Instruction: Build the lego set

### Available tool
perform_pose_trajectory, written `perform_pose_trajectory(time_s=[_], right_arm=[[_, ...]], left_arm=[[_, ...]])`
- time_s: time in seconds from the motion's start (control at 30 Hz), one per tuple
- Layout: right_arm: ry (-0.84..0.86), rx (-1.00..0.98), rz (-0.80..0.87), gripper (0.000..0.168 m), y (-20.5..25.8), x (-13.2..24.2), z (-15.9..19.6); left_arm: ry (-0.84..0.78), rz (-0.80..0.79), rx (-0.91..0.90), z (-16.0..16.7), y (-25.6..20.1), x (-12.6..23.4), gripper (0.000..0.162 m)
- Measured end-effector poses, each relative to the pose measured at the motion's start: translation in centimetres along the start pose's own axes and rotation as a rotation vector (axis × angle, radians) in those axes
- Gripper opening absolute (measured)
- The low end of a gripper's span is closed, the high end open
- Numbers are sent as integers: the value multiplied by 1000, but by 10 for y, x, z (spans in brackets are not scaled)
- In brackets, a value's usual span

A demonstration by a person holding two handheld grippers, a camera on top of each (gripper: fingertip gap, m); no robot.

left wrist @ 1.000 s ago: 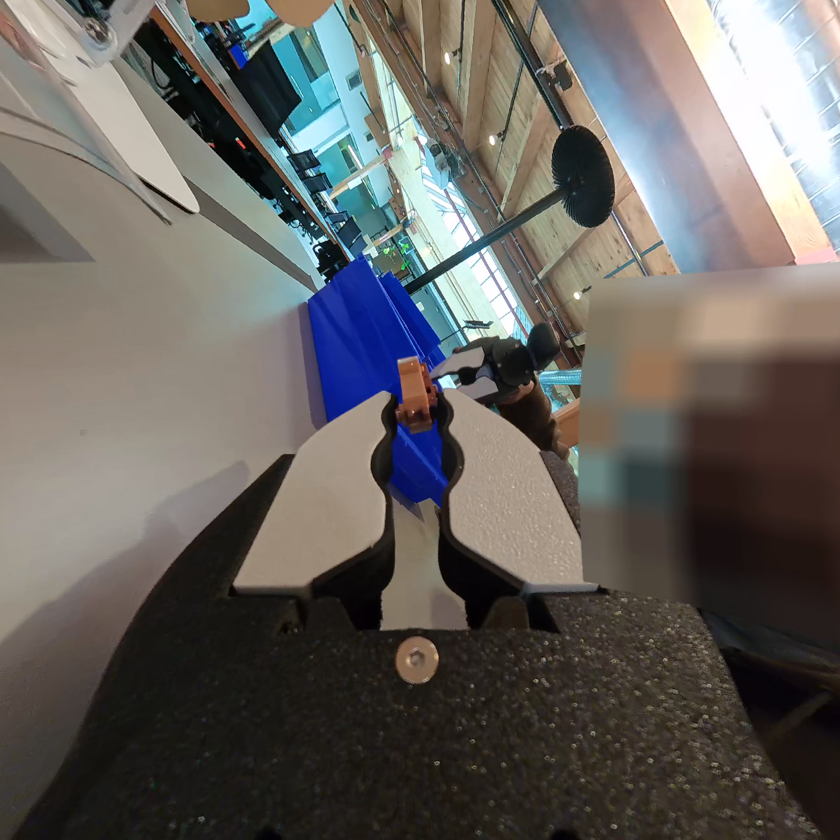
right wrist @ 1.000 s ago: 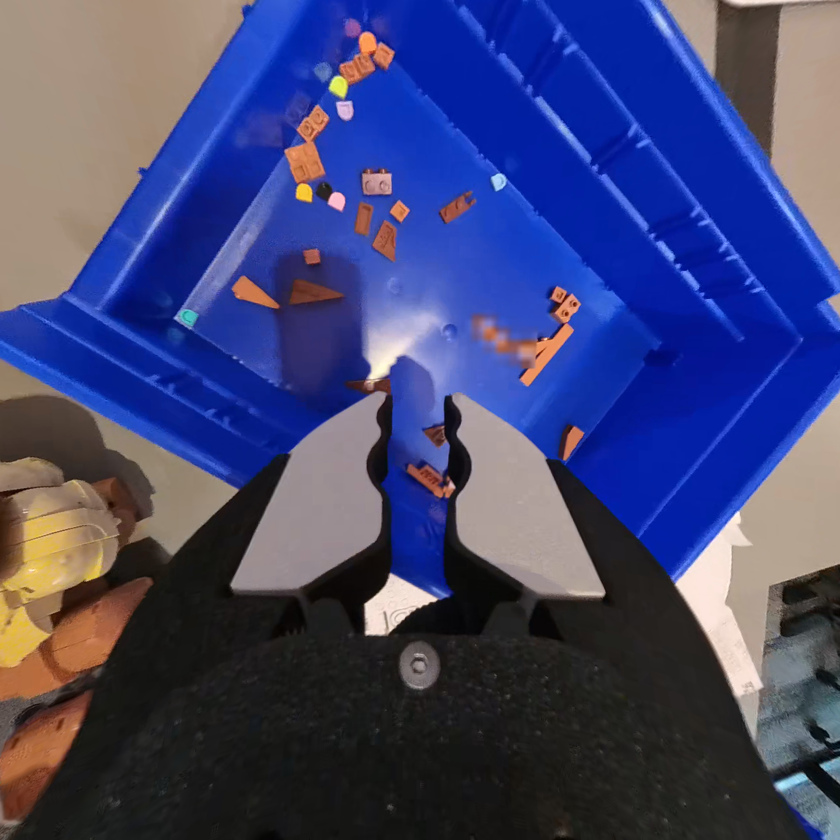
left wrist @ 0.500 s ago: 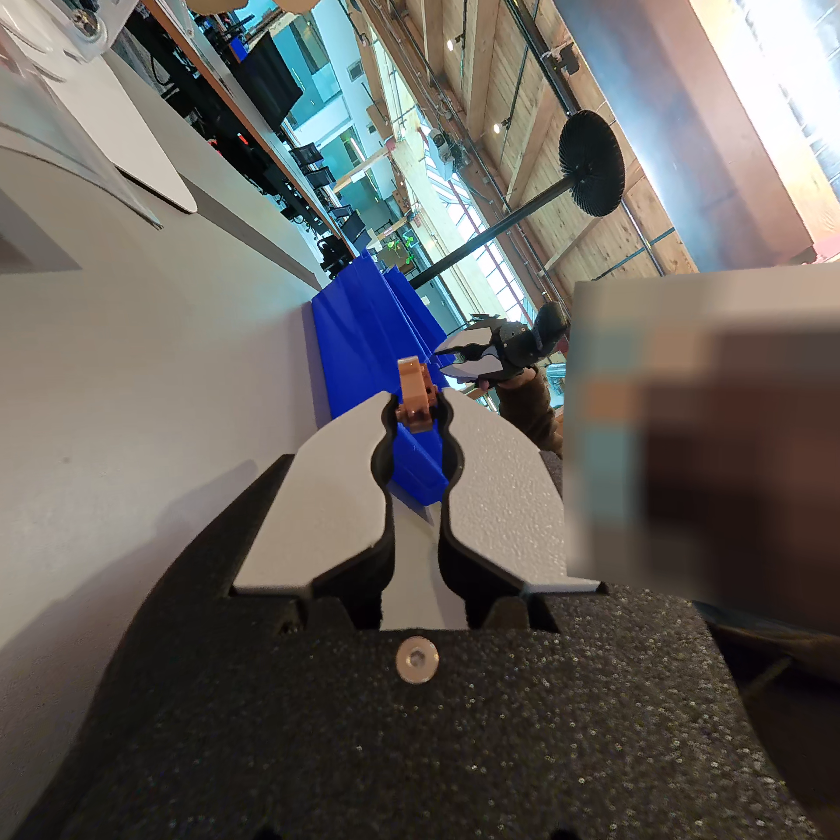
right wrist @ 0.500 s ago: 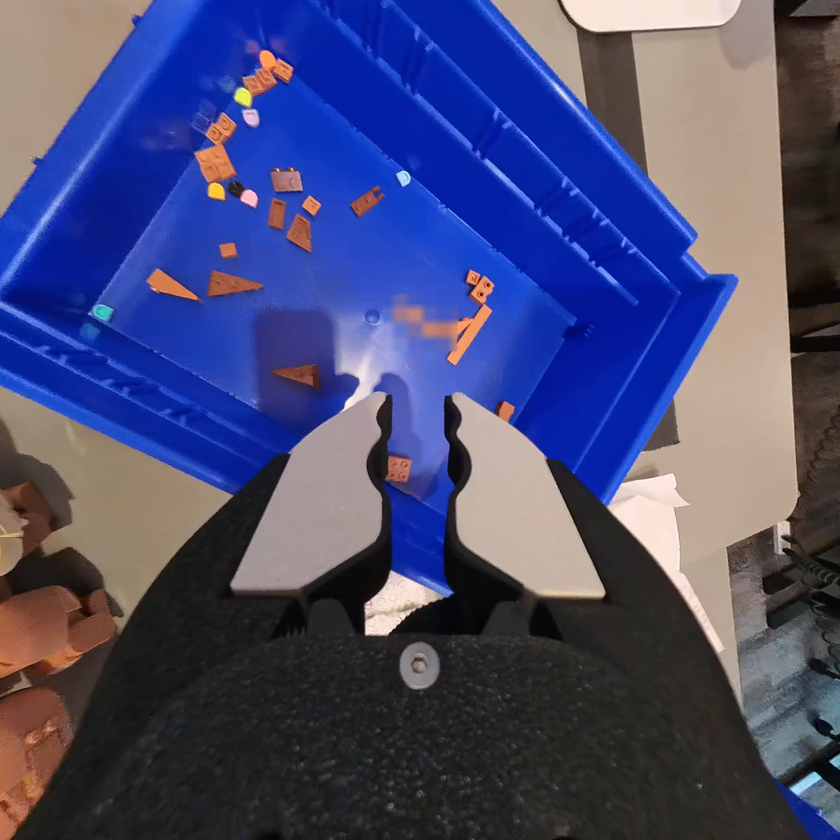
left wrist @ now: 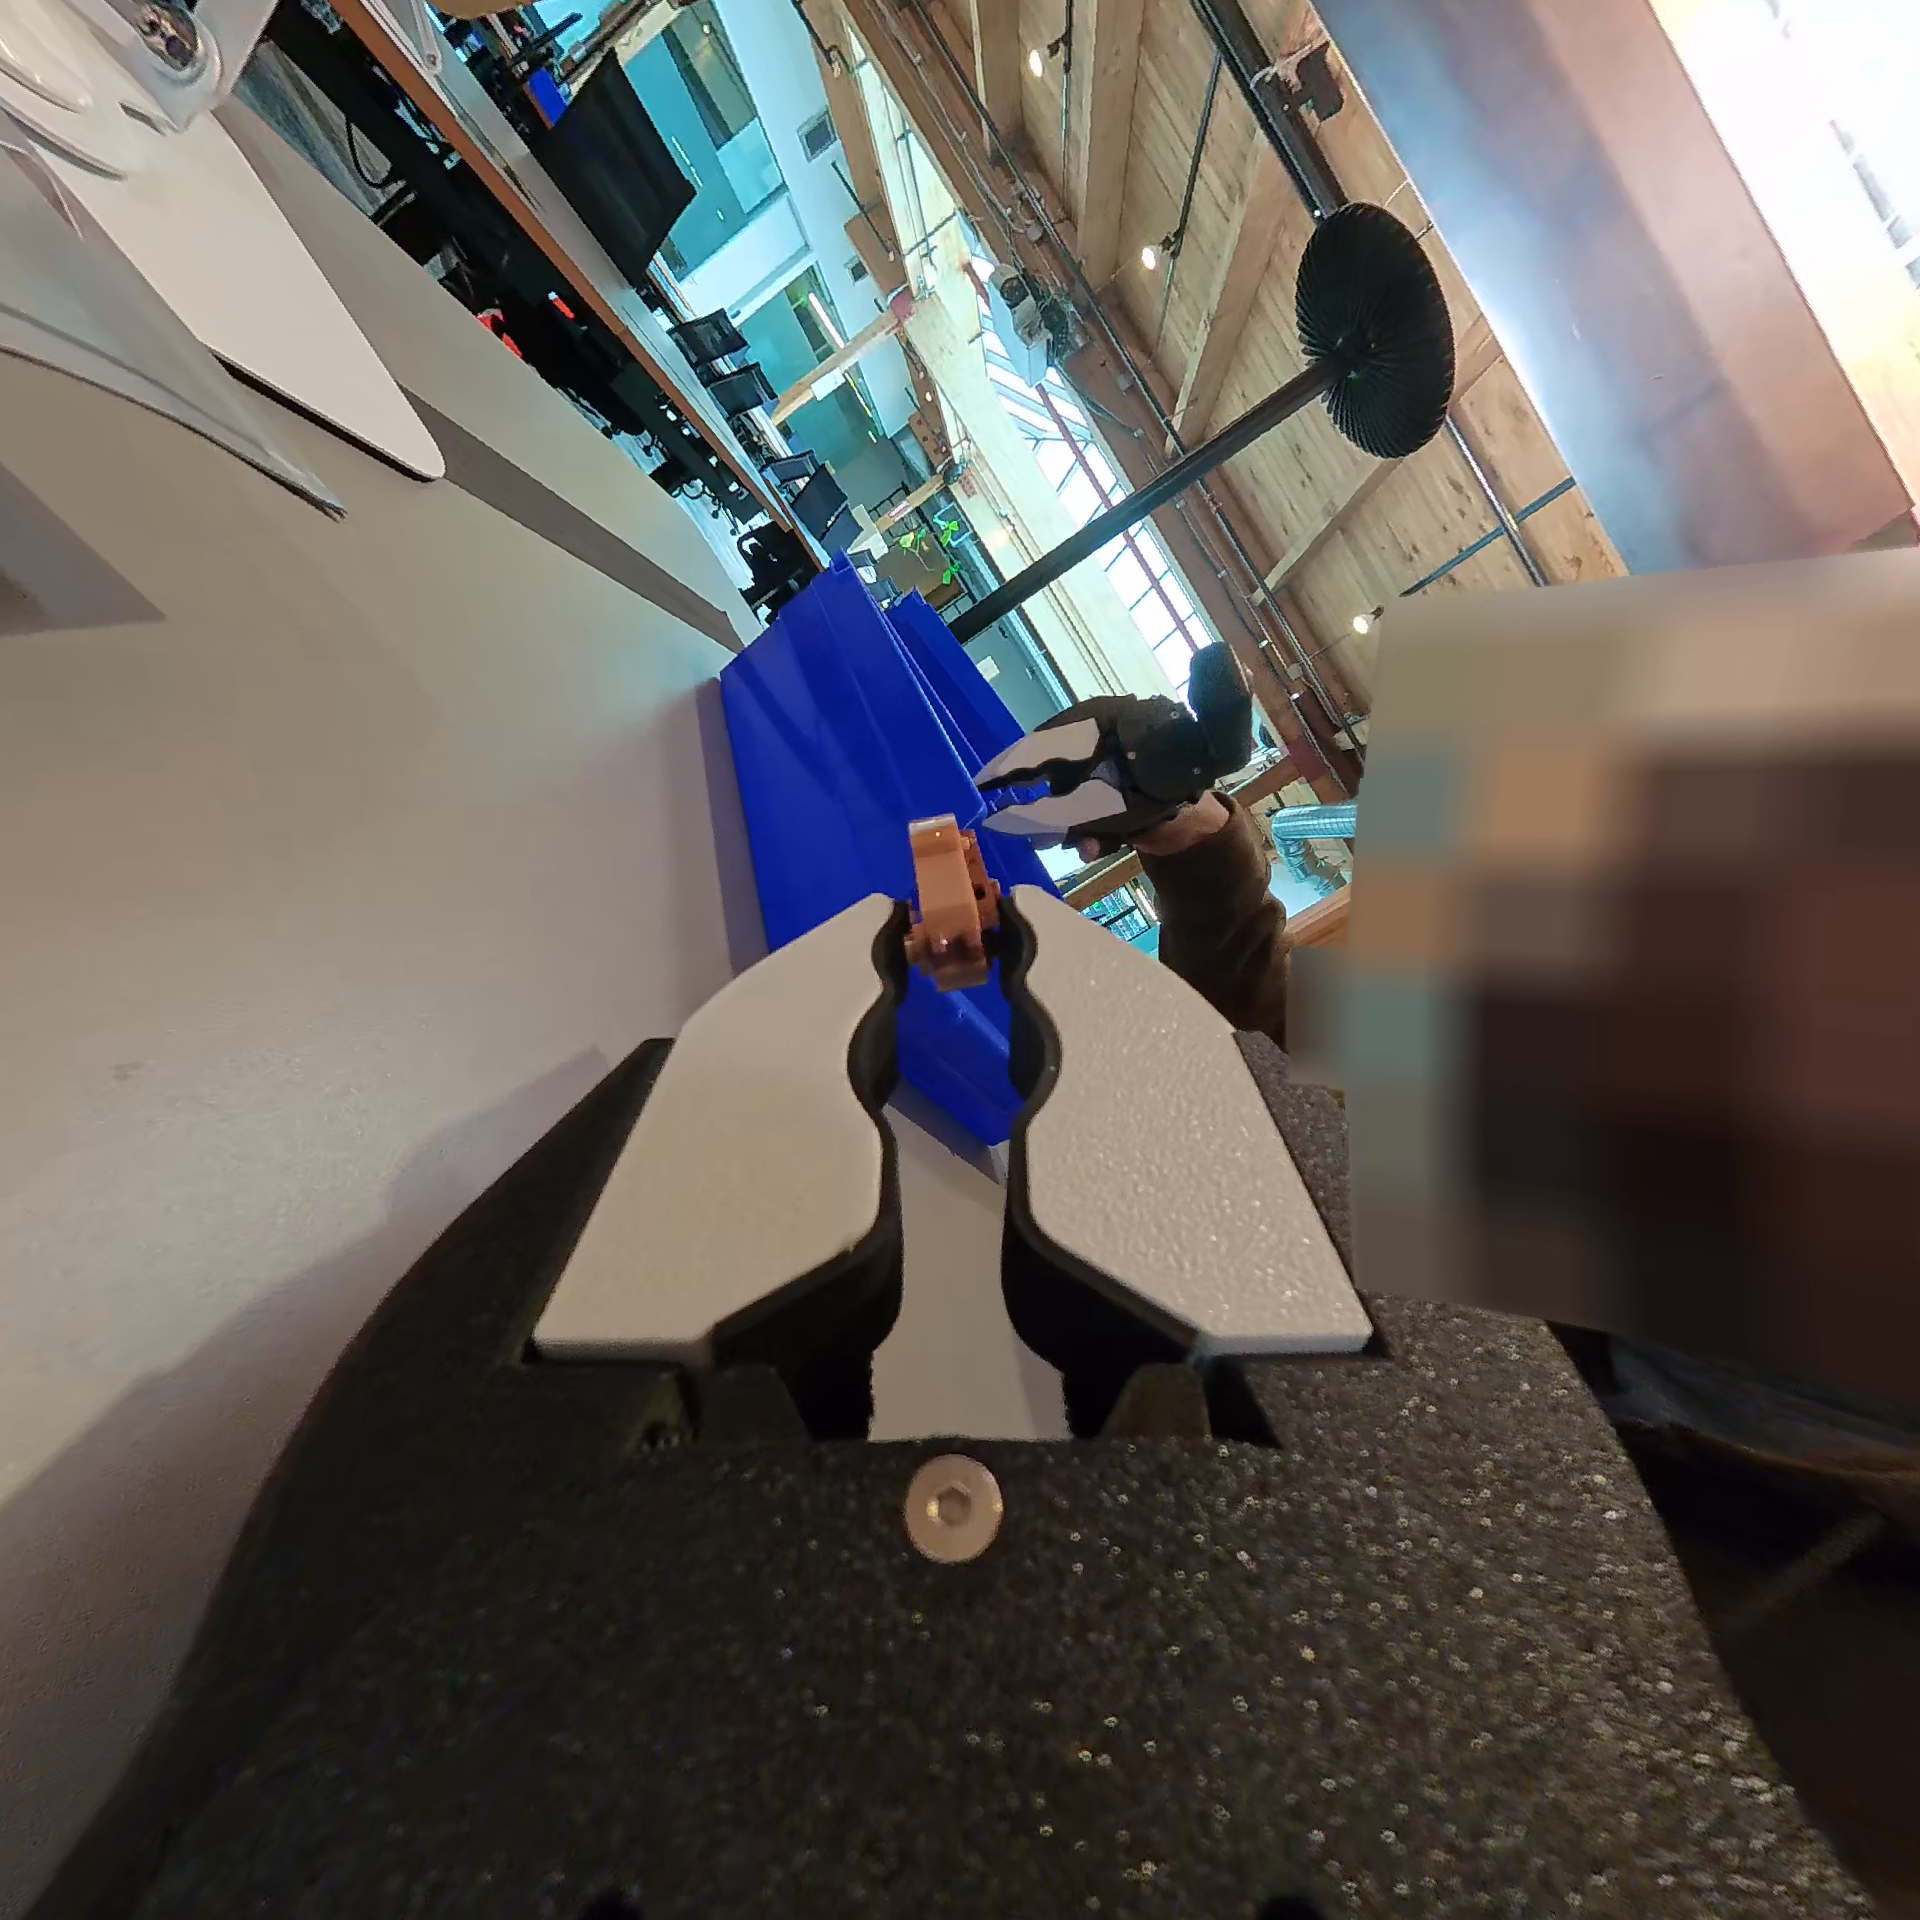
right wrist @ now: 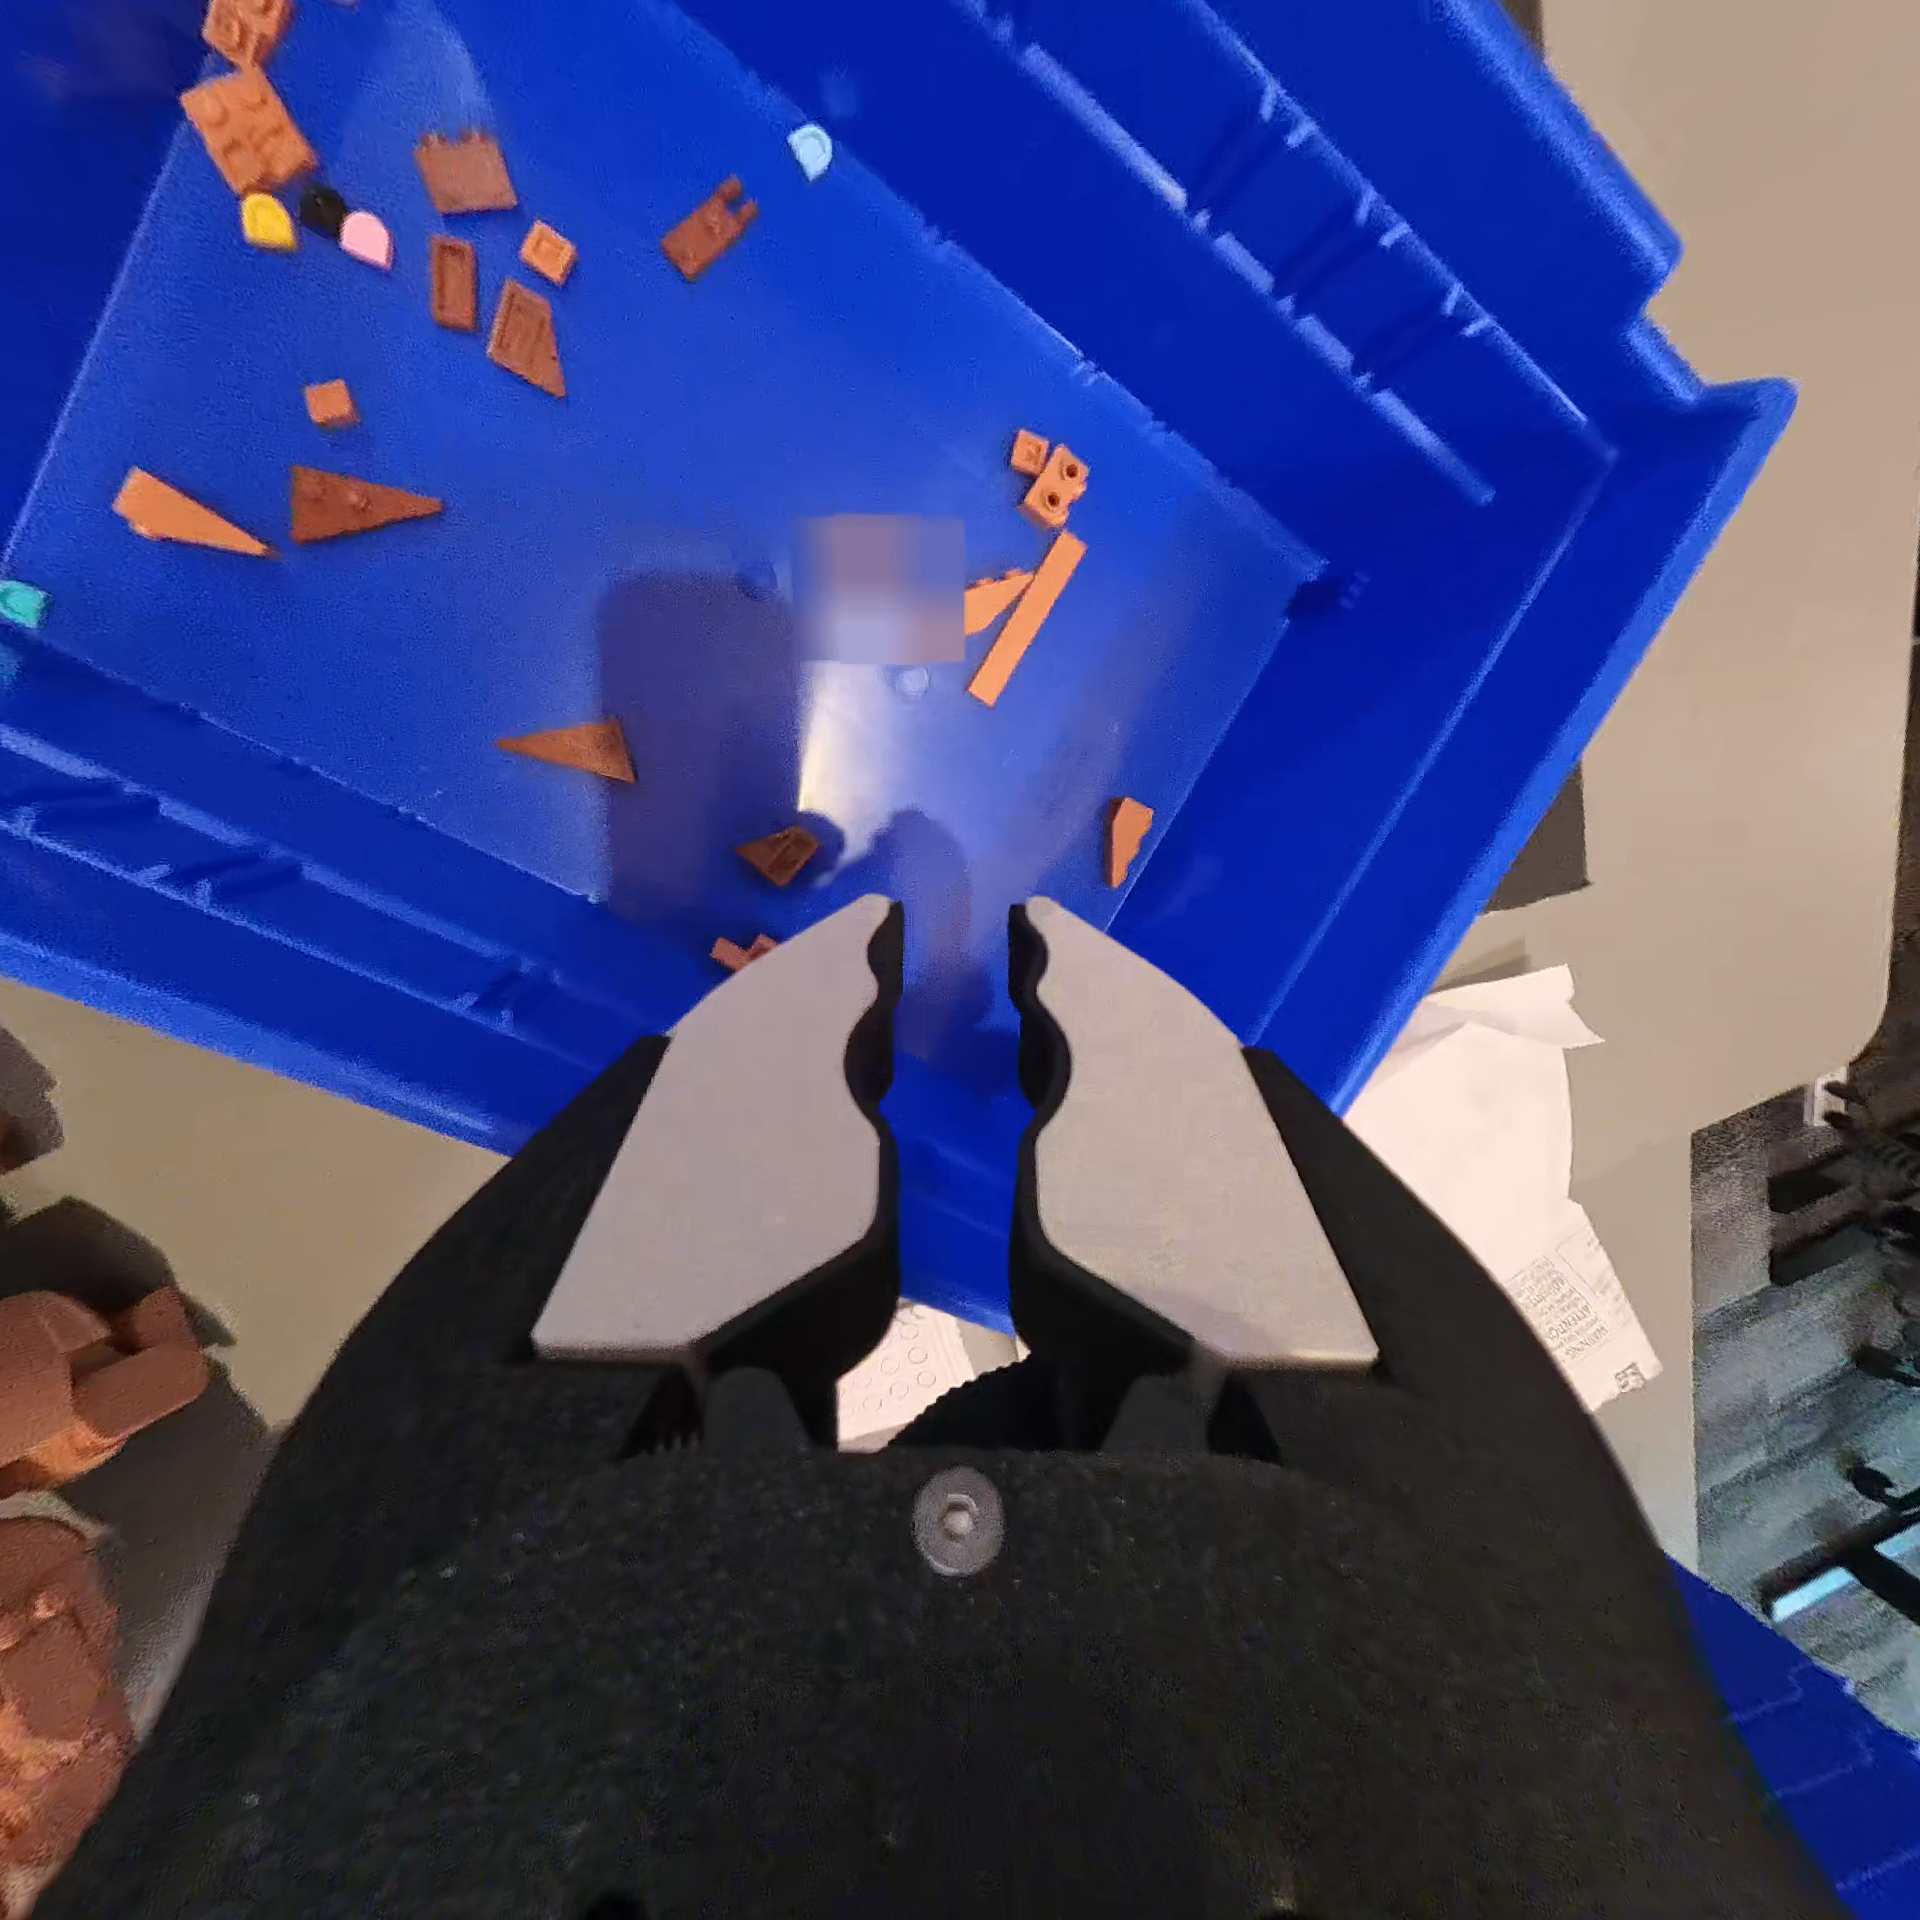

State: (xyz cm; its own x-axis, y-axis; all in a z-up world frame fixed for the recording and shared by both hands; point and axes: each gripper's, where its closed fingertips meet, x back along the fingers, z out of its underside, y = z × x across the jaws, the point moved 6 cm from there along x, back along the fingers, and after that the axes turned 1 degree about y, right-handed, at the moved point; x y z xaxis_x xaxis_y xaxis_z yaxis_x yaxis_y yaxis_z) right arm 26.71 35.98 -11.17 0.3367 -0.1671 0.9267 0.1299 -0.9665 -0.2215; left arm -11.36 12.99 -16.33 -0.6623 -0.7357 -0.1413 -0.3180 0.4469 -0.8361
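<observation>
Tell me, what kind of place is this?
Probably an open workshop or lab hall: exposed timber ceiling, rows of desks with a dark monitor, and a blue bin of loose Lego pieces on a grey table.

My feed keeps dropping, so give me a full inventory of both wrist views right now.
blue bin: one, blue, on the grey table, below the right tongs.
loose lego pieces: many, mostly brown and orange, scattered over the bin floor.
small round-topped tiles: several, yellow, black, pink, pale blue, teal, near the bin's far and left edges.
brown lego assembly: one, tan and brown, gripped in the left tongs.
part-built lego model: brown, on the table at the left edge of the right wrist view.
white paper: by the bin's right corner.
grey table: one.
left tongs: shut on the assembly.
right tongs: open, empty, over the bin.
</observation>
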Motion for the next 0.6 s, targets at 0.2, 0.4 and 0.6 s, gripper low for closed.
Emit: perform_pose_trajectory(time_s=[0.2, 0.4, 0.6], right_arm=[[107, 69, -40, 19, 4, -11, -9], [428, 75, -240, 20, 27, -49, -20], [631, 13, -313, 30, 30, -71, -17]], left_arm=[[6, 4, -1, 1, -1, 0, 16], [17, -4, -11, 2, -1, -1, 16], [30, 15, 9, 5, -3, 1, 16]])
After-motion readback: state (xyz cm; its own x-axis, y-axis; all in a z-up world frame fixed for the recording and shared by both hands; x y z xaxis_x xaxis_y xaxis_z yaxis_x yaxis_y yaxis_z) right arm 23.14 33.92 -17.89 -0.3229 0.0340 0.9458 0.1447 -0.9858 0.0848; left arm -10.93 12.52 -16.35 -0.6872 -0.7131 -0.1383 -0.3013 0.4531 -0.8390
